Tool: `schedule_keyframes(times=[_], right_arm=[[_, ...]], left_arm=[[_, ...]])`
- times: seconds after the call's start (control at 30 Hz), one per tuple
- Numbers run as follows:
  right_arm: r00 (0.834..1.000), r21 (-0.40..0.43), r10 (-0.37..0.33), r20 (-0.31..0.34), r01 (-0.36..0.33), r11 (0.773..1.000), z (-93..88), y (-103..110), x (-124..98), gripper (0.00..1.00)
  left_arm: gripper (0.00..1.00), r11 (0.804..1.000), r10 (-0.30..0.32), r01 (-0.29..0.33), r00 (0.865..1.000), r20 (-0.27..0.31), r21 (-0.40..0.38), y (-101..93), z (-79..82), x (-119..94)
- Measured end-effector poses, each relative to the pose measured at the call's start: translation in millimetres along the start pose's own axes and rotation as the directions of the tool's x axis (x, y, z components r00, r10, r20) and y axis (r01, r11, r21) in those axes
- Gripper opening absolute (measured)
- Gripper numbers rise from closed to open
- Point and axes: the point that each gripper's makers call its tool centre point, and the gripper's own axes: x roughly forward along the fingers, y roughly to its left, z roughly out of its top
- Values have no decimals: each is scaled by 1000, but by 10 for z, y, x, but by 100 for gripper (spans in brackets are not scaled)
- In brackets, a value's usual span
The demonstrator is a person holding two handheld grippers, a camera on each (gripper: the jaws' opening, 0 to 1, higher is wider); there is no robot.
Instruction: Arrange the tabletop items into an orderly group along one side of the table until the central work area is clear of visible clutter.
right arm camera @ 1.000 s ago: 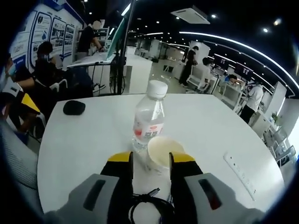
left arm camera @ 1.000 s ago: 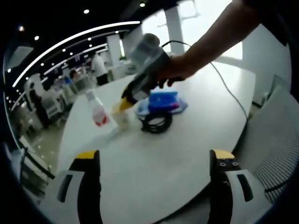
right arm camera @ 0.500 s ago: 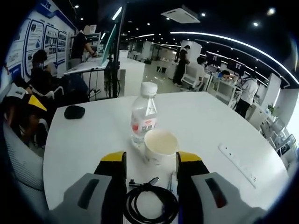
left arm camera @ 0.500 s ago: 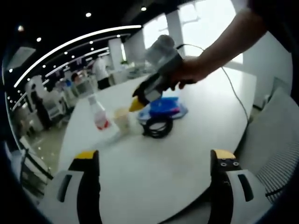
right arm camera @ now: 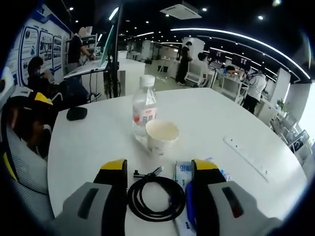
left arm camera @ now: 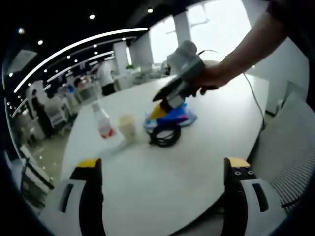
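On the white table (left arm camera: 206, 147) stand a clear water bottle (left arm camera: 102, 122) with a red label and a paper cup (left arm camera: 127, 127). A coiled black cable (left arm camera: 165, 134) and a blue packet (left arm camera: 173, 113) lie beside them. My left gripper (left arm camera: 161, 165) is open and empty, well short of them. My right gripper (left arm camera: 158, 111), held in a hand, hovers over the packet. In the right gripper view, the right gripper (right arm camera: 160, 167) is open over the cable (right arm camera: 152, 199) and packet (right arm camera: 184, 173), with the cup (right arm camera: 161, 135) and bottle (right arm camera: 144, 109) just beyond.
A black mouse (right arm camera: 76, 113) lies far left on the table (right arm camera: 88, 147), and a white power strip (right arm camera: 244, 156) lies to the right. A grey chair (right arm camera: 24, 167) stands at the table's left edge. A thin cord (left arm camera: 251, 96) trails across the table. People and desks fill the office behind.
My right gripper has drawn back from the cup toward the cable and packet, its jaws spreading wider. The left gripper has hardly moved.
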Motion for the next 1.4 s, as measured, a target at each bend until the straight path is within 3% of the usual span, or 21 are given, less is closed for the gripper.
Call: schedule_keyframes(times=[0.63,1.4], right_arm=[[999,25,-46,-24,46,999,-205,-122,-217,60],[988,45,-125,-95,130,990,-664,-409,-462,62]], left_arm=[[100,1000,0,0,1000,5,-3,-1,11,-7],[100,1000,-8,8,1000,3,-18,-9,-6,-3]])
